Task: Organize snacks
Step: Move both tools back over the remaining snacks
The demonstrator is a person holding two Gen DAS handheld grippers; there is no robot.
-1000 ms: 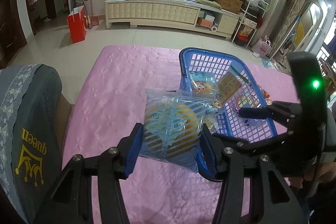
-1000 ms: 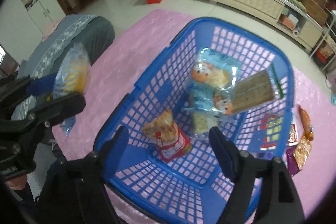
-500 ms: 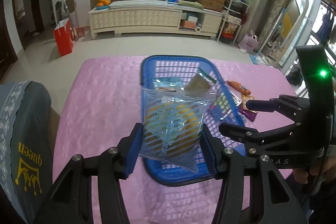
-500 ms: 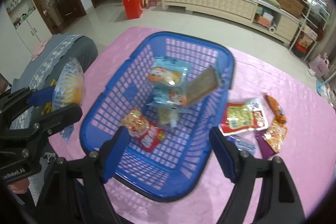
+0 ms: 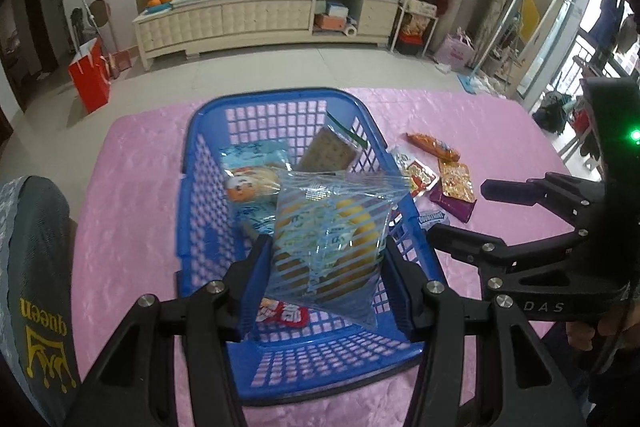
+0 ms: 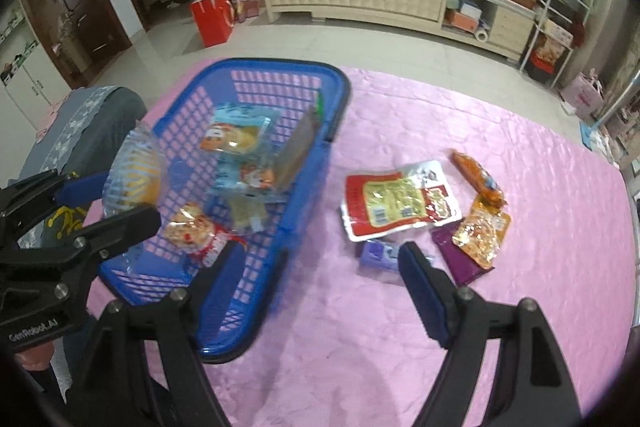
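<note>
My left gripper (image 5: 325,269) is shut on a clear blue-striped bag with yellow pastry (image 5: 328,239), held above the near half of the blue basket (image 5: 200,163). Several packets lie in the basket, among them a cartoon-print bun pack (image 5: 248,183) and a cracker pack (image 5: 328,151). From the right wrist the same bag (image 6: 134,173) hangs over the basket (image 6: 276,67) at left. My right gripper (image 6: 320,259) stands open over the pink cloth, empty, just short of a small purple packet (image 6: 378,255). Beside it lie a red and white pouch (image 6: 396,205), an orange stick snack (image 6: 478,179) and a golden packet (image 6: 482,233).
The pink tablecloth (image 6: 400,327) covers the table. A grey chair back with a yellow crown print (image 5: 36,267) stands at the left edge. Beyond are tiled floor, a red bag (image 5: 88,79) and a long cream cabinet (image 5: 256,15).
Both grippers have swung to the right: the held bag went from beside the basket to over it, and the right gripper went from above the basket to above the loose snacks on the cloth.
</note>
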